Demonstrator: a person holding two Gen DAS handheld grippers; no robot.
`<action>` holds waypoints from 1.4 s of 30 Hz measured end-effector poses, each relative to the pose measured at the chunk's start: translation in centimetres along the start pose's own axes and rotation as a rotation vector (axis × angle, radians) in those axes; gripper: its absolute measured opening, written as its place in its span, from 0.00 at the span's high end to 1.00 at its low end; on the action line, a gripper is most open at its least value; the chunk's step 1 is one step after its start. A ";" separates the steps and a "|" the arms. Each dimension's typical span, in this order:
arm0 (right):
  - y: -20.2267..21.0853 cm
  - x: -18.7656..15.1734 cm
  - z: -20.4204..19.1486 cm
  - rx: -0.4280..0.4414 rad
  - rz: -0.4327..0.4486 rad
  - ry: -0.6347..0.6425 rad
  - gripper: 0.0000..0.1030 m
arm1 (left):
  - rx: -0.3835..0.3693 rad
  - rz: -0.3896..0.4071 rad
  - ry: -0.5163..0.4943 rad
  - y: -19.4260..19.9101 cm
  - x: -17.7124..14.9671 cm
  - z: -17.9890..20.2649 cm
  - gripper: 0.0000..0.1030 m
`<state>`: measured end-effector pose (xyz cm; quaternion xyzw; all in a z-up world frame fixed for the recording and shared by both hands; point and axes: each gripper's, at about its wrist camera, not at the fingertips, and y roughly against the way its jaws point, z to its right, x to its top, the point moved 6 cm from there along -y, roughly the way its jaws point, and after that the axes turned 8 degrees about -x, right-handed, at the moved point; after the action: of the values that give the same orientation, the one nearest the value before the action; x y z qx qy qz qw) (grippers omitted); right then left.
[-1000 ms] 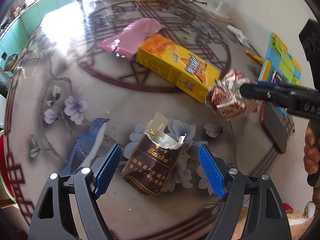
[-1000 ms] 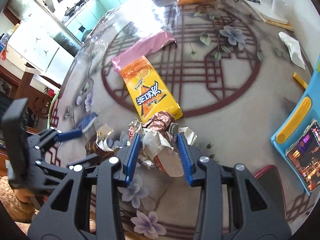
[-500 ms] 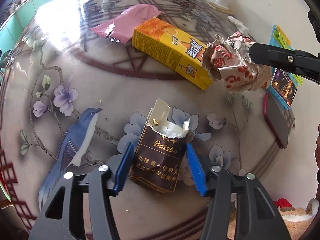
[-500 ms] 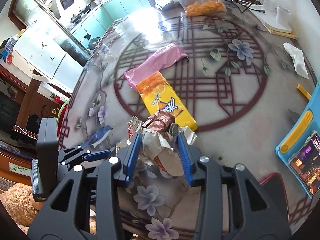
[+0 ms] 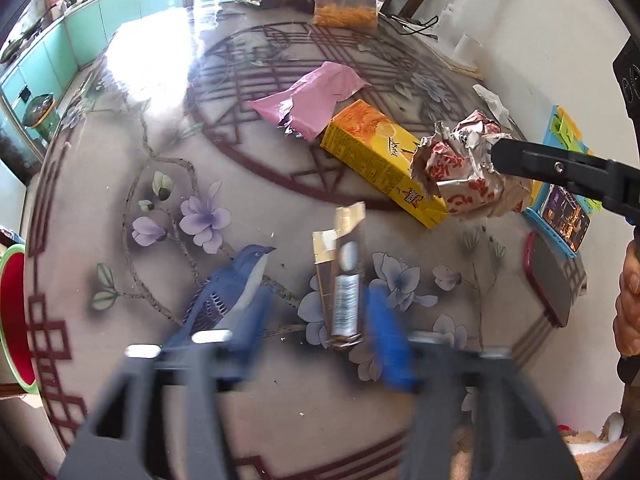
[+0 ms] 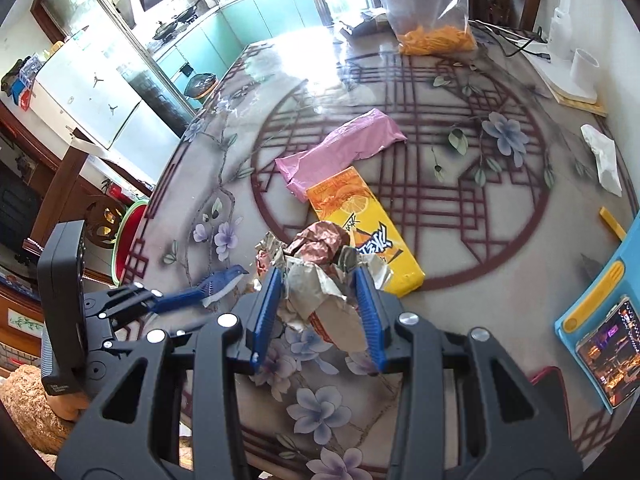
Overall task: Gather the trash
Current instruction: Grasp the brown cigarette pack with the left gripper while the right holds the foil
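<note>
Bright window glare on tabletop (image 5: 152,60); blurred near jaws; fisheye-warped edges.

Chinese characters on the yellow carton (image 6: 362,230), too stylised to read, no other legible text

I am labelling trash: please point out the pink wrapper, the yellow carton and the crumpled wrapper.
pink wrapper (image 6: 340,152), right wrist view, its middle.
yellow carton (image 5: 380,152), left wrist view, top face.
crumpled wrapper (image 6: 320,280), right wrist view, foil centre.

Crumpled foil-and-paper wad (image 6: 320,292) off the counter, pinched between blue jaws. Torn brown cigarette pack (image 5: 343,280) edge-on, blurred. Yellow juice carton (image 5: 380,160) flat, overlapping pink wrapper (image 5: 312,100).
</note>
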<state>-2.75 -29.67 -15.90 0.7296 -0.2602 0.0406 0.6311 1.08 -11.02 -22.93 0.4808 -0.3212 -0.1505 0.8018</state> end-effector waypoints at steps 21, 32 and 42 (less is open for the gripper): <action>2.0 0.0 -0.9 -0.035 0.048 0.000 0.63 | -0.031 -0.015 -0.051 -1.4 1.0 1.3 0.83; 1.4 1.2 -4.5 -0.014 0.054 0.064 0.63 | 0.004 0.147 0.037 5.8 2.3 -2.7 0.83; 0.1 1.6 -8.6 -0.004 0.037 0.108 0.63 | 0.021 0.186 0.077 8.6 1.5 -6.4 0.83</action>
<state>0.89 -22.06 -13.45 0.7203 -0.2392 0.0911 0.6447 5.86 -3.34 -17.03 0.4626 -0.3352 -0.0536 0.8190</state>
